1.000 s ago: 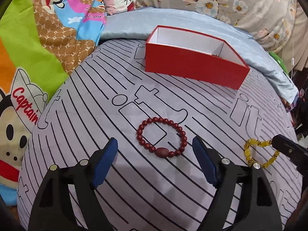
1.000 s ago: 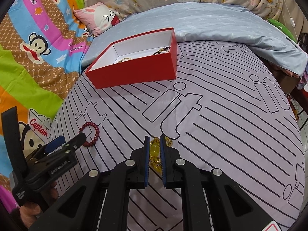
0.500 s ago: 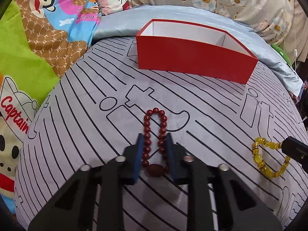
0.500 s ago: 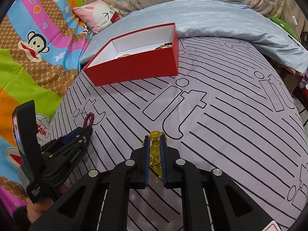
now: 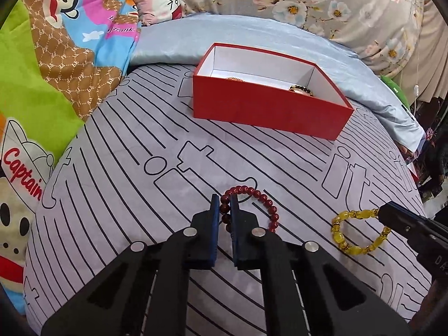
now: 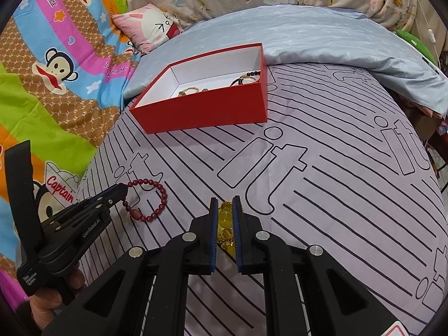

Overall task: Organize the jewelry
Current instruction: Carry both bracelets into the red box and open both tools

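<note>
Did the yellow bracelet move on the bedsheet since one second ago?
No. In the right wrist view the yellow bracelet sits by the same printed outline on the striped sheet, pinched by the right gripper as before.

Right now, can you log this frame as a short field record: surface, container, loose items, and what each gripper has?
surface: striped grey bedspread
container: open red box, some jewelry already inside
left gripper: shut on red bead bracelet
right gripper: shut on yellow bead bracelet
bracelets: both mostly lying on the bedspread, apart from each other, outside the box
</note>
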